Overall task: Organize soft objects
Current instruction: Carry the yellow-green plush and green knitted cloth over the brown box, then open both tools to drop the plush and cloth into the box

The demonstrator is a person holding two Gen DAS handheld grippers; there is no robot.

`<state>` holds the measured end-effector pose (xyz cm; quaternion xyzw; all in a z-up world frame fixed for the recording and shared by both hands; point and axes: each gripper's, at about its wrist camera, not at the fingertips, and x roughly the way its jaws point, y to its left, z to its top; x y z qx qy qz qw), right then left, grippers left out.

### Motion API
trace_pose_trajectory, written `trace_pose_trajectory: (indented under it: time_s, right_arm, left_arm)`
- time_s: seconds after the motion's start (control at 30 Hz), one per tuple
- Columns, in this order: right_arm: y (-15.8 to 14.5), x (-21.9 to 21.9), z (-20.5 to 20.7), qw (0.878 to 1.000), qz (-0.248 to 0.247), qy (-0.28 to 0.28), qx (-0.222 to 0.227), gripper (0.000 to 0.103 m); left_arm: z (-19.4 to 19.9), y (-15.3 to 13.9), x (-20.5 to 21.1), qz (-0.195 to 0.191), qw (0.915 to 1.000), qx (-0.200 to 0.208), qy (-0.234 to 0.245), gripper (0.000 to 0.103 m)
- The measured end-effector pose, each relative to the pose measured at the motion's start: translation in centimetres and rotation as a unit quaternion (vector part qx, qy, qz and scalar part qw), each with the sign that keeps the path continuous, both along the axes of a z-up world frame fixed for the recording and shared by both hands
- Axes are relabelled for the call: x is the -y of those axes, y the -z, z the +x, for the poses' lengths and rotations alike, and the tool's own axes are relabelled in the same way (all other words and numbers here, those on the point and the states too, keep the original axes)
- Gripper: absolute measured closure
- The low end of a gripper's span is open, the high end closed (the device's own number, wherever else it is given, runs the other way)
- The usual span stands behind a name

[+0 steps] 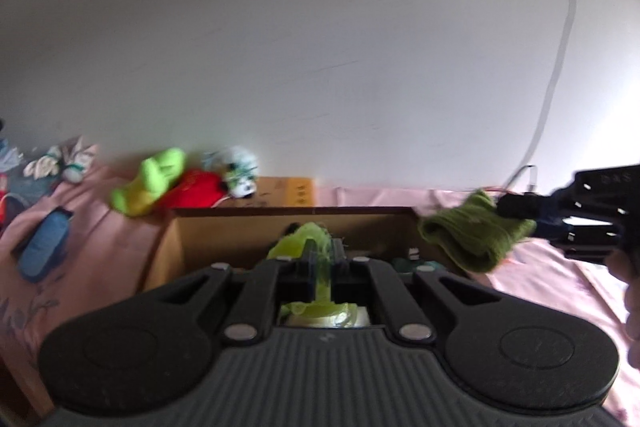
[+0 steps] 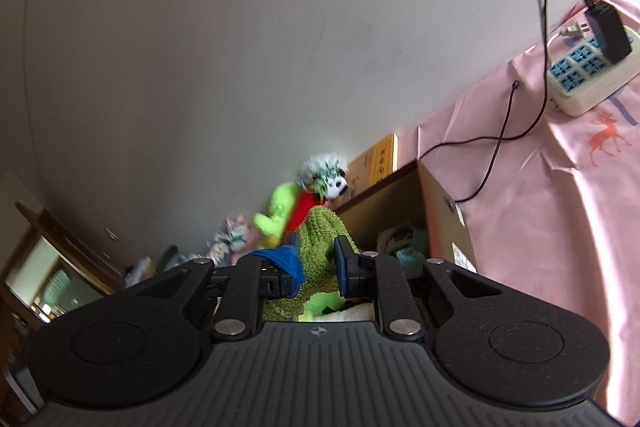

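Olive knit cloth | clamped in right hand-held gripper | left hand-held gripper pinches lime fabric | above cardboard box

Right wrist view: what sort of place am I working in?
Likely a bedroom: a pink sheet spread beside a plain wall, plush toys lined along it, and a power strip lying on the sheet.

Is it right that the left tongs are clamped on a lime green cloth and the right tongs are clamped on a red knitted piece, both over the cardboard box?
Not quite. The right tongs grip a dark green knitted piece, not a red one, as both wrist views show. The left tongs do clamp a lime green cloth over the cardboard box.
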<state>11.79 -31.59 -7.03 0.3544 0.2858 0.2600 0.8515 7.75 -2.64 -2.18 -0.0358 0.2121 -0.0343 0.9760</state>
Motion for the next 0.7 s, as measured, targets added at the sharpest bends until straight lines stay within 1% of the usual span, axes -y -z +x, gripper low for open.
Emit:
trace_pose_trajectory:
  time_s: [0.1, 0.13, 0.2, 0.3, 0.37, 0.4, 0.43, 0.47, 0.57, 0.7]
  right_arm:
    - [1.0, -1.5, 0.9, 1.0, -0.028, 0.0, -0.009, 0.102]
    - [1.5, -2.0, 1.2, 0.999, -0.037, 0.003, -0.014, 0.097]
    - [2.4, -2.8, 1.8, 0.998, -0.057, 0.005, -0.03, 0.096]
    - [3.4, -3.3, 2.1, 0.996, -0.076, 0.008, -0.051, 0.095]
    - [3.6, -3.6, 2.0, 0.995, -0.085, 0.012, -0.054, 0.094]
    - [3.6, -3.6, 1.8, 0.995, -0.086, 0.012, -0.054, 0.094]
    - [3.4, -3.6, 1.7, 0.995, -0.086, 0.011, -0.055, 0.094]
    - [3.2, -3.7, 1.5, 0.995, -0.085, 0.009, -0.055, 0.094]
    - [2.5, -4.0, 0.7, 0.995, -0.085, 0.003, -0.047, 0.093]
    - [1.1, -4.4, -1.2, 0.995, -0.092, -0.002, -0.025, 0.093]
  left_arm:
    - [0.9, 1.3, -1.6, -0.004, 0.9997, -0.015, -0.021, 0.102]
    - [1.2, 1.8, -2.0, -0.003, 0.9994, -0.021, -0.027, 0.102]
    - [1.8, 2.9, -2.5, 0.0, 0.9988, -0.036, -0.032, 0.102]
    - [2.1, 4.3, -2.7, 0.026, 0.9975, -0.052, -0.039, 0.1]
    - [1.9, 4.9, -2.8, 0.044, 0.9962, -0.059, -0.047, 0.098]
    - [1.9, 5.1, -3.0, 0.046, 0.9955, -0.066, -0.049, 0.091]
    - [1.8, 5.3, -3.1, 0.047, 0.9947, -0.075, -0.053, 0.069]
    - [1.8, 5.5, -3.2, 0.048, 0.9938, -0.082, -0.057, 0.061]
    - [1.8, 5.4, -3.5, 0.053, 0.9919, -0.093, -0.068, 0.06]
    - [0.6, 4.2, -2.5, 0.075, 0.9894, -0.095, -0.081, 0.058]
